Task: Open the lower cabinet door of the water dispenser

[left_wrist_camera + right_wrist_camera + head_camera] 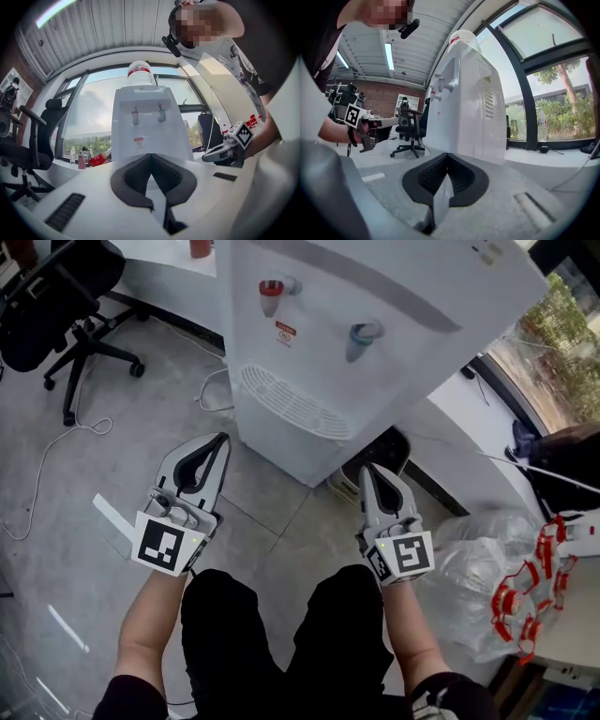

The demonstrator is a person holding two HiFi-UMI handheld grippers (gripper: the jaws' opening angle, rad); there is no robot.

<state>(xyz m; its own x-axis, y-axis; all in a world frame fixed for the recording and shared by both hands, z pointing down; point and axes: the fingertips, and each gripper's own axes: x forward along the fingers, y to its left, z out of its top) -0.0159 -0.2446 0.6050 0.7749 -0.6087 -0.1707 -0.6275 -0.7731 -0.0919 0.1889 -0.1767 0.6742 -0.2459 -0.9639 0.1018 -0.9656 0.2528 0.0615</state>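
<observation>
Two grippers, both clenched on nothing: the left gripper (219,441) and the right gripper (367,470) hover short of the water dispenser (375,343), which stands at the far edge of the grey floor (103,484) by the windows. Its lower cabinet door (281,444) looks shut, so everything's left. There's an office chair (56,296) far left and a plastic bag (473,568) on the right.

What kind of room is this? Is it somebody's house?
Probably an office or workroom, not a house. There's a white water dispenser, a black rolling office chair, and big windows along the wall.
</observation>
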